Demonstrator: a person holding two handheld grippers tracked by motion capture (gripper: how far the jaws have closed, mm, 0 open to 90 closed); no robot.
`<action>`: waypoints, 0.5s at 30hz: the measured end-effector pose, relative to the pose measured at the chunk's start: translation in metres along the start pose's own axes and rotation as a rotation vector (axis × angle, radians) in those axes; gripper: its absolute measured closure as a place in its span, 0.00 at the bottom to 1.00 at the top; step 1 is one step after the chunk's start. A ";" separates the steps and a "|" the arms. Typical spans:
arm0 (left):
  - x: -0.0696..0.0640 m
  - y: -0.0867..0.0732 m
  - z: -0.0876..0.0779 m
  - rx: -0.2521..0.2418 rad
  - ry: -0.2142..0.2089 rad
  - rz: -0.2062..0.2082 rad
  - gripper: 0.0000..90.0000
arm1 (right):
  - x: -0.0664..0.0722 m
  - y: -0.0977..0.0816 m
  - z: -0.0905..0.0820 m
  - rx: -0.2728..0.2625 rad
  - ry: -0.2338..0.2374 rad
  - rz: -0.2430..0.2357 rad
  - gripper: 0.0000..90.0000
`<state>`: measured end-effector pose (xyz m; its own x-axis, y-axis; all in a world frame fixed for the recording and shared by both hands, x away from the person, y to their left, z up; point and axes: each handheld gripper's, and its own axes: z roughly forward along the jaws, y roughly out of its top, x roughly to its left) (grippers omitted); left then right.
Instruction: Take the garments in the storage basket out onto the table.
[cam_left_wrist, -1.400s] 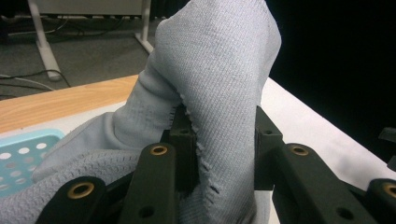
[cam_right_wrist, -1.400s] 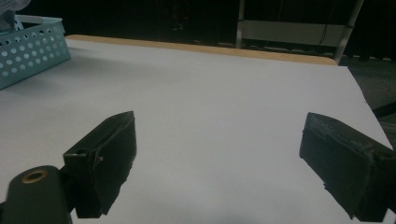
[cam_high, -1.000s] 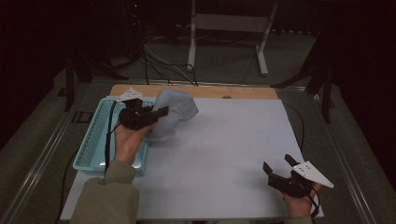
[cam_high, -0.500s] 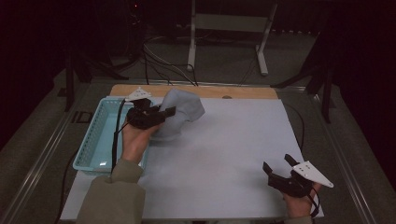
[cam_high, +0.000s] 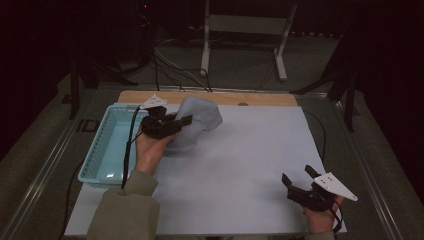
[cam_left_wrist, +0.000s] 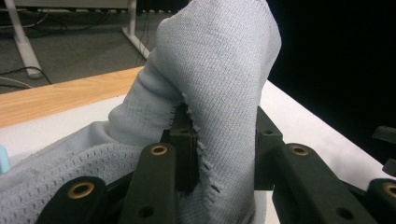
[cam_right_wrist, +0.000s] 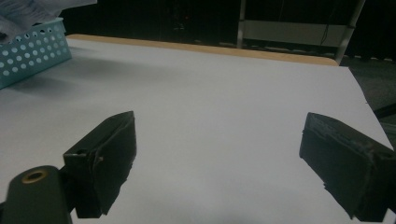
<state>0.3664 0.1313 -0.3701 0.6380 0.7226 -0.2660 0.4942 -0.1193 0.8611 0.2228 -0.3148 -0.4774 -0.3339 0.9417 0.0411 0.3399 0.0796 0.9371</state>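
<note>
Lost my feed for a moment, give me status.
Left gripper shut on grey cloth, beside teal basket. Right gripper open, idle over white table. Nothing in the way.

A lab or recording studio is suggested: a white-covered desk (cam_high: 240, 165) is set in a darkened room, with loose cables (cam_high: 172, 65) and a metal stand (cam_high: 245, 30) on the far floor.

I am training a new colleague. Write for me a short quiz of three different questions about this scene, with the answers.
1. True or false: the left gripper is shut on the grey cloth.
2. What lies between the jaws of the right gripper? A) the cloth B) nothing C) a cable
3. Fill in: the turquoise basket stands at the table's ___ edge in the high view.

Key: 1 true; 2 B; 3 left.
</note>
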 end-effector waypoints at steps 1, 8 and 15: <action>0.000 0.000 0.001 0.000 0.000 0.000 0.77 | 0.000 0.000 0.000 0.001 0.000 -0.001 0.12; -0.004 -0.001 0.006 0.002 -0.009 -0.001 0.77 | 0.000 0.000 0.000 0.000 0.000 -0.002 0.12; -0.008 -0.002 0.013 0.008 -0.024 0.005 0.77 | 0.000 0.000 0.000 0.001 0.001 -0.003 0.12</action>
<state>0.3680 0.1174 -0.3756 0.6542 0.7056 -0.2724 0.4961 -0.1285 0.8587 0.2227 -0.3148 -0.4773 -0.3356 0.9412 0.0390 0.3397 0.0824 0.9369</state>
